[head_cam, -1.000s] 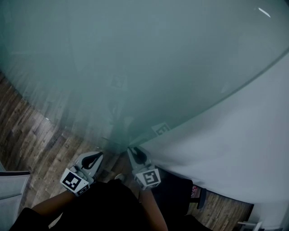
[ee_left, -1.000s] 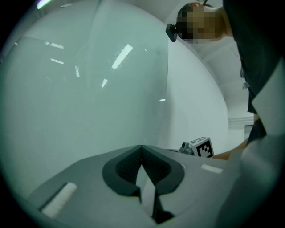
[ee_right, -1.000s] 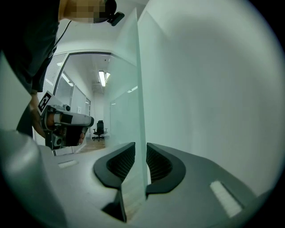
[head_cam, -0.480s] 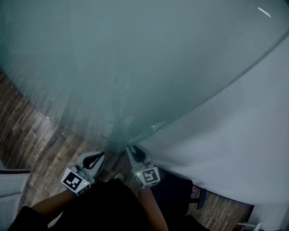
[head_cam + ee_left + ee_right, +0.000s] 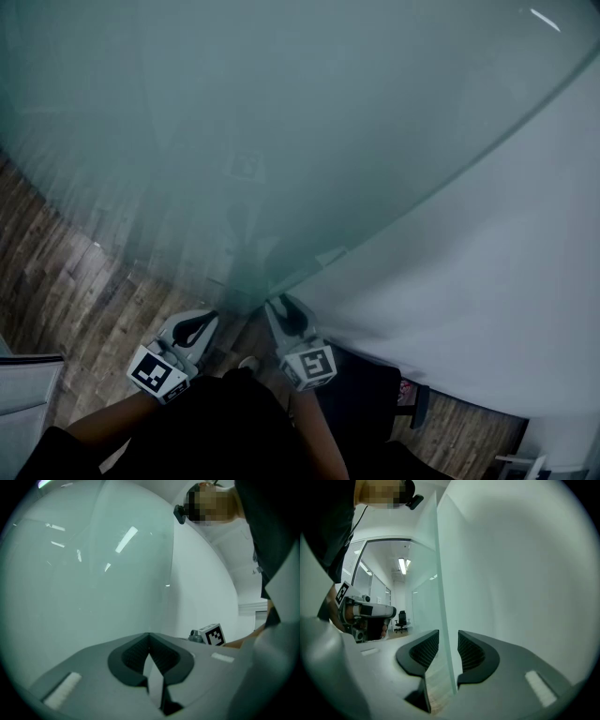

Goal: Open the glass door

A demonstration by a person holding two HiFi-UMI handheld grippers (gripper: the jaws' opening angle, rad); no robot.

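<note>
Right gripper view: glass door (image 5: 429, 564) edge ahead; office chair (image 5: 401, 619) beyond.

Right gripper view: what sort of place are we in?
Most likely an office. Past the edge of the frosted glass door are strip ceiling lights, with a black office chair at the far end. The head view shows wood-plank flooring.

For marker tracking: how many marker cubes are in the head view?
2. One cube on the left gripper, lower left; one cube on the right gripper, whose jaws have just been opening around the glass door's edge. None seems hidden.
</note>
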